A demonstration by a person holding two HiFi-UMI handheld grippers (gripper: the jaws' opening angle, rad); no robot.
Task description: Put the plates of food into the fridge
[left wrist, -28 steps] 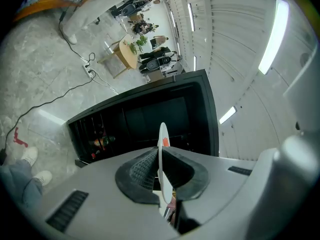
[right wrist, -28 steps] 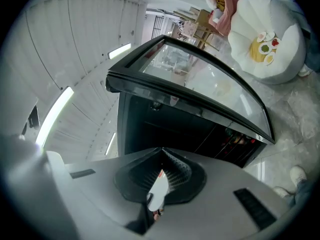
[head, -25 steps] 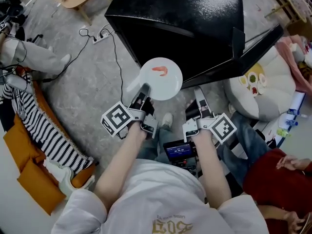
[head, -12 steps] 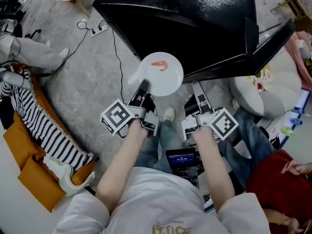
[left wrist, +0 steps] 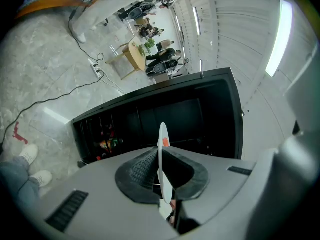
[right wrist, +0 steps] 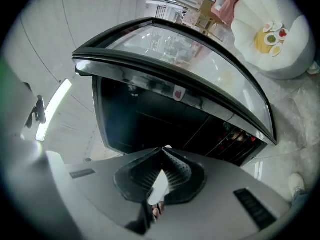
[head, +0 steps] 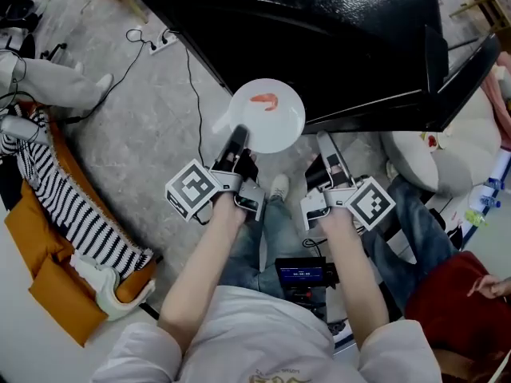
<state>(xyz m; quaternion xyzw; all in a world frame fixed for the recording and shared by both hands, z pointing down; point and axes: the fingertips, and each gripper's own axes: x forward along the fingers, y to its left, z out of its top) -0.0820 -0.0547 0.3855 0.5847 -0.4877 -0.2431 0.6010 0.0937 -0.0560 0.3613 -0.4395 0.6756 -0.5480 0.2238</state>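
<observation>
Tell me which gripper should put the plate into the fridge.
Left. The left gripper is shut on the rim of the white plate carrying the shrimp, close in front of the open fridge. The right gripper holds no plate.

The head view looks steeply down from above the fridge [head: 319, 46], while both gripper views, low and near, face along their jaws into that same fridge.

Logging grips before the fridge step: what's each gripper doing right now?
Left gripper: closed on the rim of the plate.
Right gripper: closed, holding nothing identifiable.
</observation>
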